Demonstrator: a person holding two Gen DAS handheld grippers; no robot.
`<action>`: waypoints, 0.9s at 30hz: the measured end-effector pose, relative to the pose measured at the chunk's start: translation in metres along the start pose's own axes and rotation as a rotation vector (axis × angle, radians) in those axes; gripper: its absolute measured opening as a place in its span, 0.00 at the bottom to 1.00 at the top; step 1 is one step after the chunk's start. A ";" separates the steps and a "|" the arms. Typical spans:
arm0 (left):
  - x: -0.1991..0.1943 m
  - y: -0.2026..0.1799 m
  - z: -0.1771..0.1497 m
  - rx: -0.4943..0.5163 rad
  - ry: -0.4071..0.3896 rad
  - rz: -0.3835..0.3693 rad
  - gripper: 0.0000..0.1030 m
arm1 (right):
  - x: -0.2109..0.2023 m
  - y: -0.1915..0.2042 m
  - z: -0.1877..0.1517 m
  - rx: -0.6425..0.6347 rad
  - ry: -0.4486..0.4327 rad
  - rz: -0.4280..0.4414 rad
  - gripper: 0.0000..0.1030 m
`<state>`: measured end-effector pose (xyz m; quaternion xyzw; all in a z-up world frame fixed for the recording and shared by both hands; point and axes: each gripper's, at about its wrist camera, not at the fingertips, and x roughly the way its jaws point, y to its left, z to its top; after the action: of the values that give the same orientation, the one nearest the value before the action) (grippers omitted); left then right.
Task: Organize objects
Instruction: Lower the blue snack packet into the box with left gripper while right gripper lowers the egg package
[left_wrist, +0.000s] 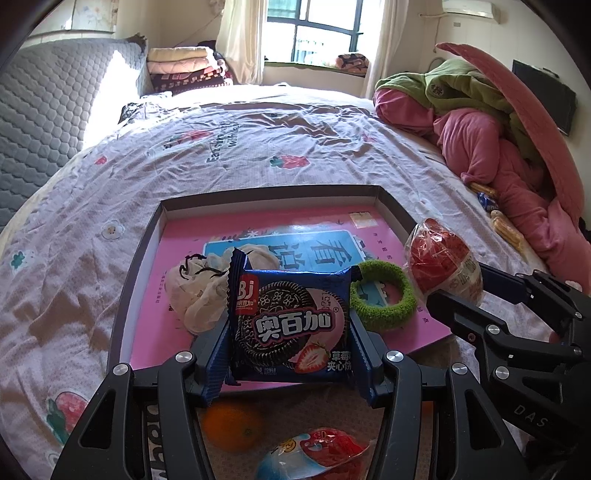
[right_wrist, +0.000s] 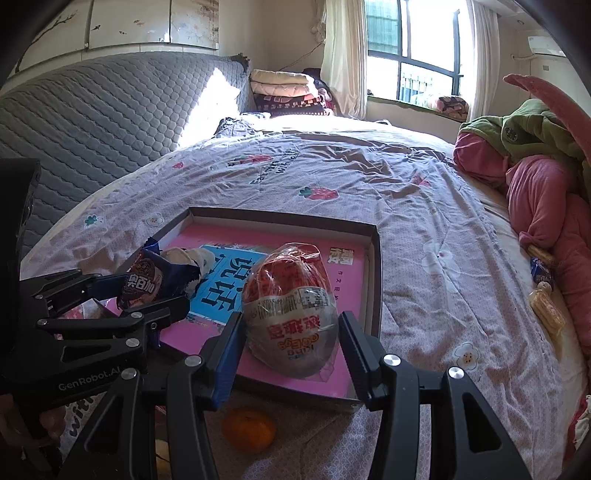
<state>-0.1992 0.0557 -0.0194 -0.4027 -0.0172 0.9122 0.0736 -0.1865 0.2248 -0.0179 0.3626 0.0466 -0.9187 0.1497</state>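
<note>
Left wrist view is showing the left gripper (left_wrist: 290, 347) pinching the cookie pack (left_wrist: 291, 328) over the tray (left_wrist: 147, 236), w/ the right gripper (right_wrist: 291, 347) pinching the egg (right_wrist: 291, 310) just beside it. Both are hanging above the tray's near edge. If releasing now, the egg is probably rolling out & the pack is maybe landing on the cloth (left_wrist: 195, 291) or the ring (left_wrist: 384, 295).

Left wrist view: sits behind the left gripper (left_wrist: 291, 354), looks forward and downward along its fingers across the bed (left_wrist: 258, 147) toward the far window (left_wrist: 314, 29). Close to the tray (left_wrist: 269, 192), which fills the near centre. Right wrist view: same facing, from just right of the first, behind the right gripper (right_wrist: 291, 354). Shared: tray, bed, window, orange (left_wrist: 232, 428), and each view catches the other gripper at its edge.
</note>
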 end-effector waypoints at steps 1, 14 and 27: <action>0.001 0.000 0.000 0.001 0.003 0.001 0.56 | 0.001 -0.001 -0.001 0.004 0.005 -0.002 0.50; 0.015 0.007 -0.001 -0.011 0.022 -0.014 0.56 | 0.015 -0.004 -0.005 0.017 0.047 -0.007 0.50; 0.034 0.011 0.004 -0.023 0.041 -0.019 0.56 | 0.027 -0.008 -0.006 0.040 0.061 -0.007 0.51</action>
<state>-0.2260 0.0495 -0.0427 -0.4218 -0.0302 0.9028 0.0781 -0.2033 0.2269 -0.0406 0.3933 0.0339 -0.9084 0.1378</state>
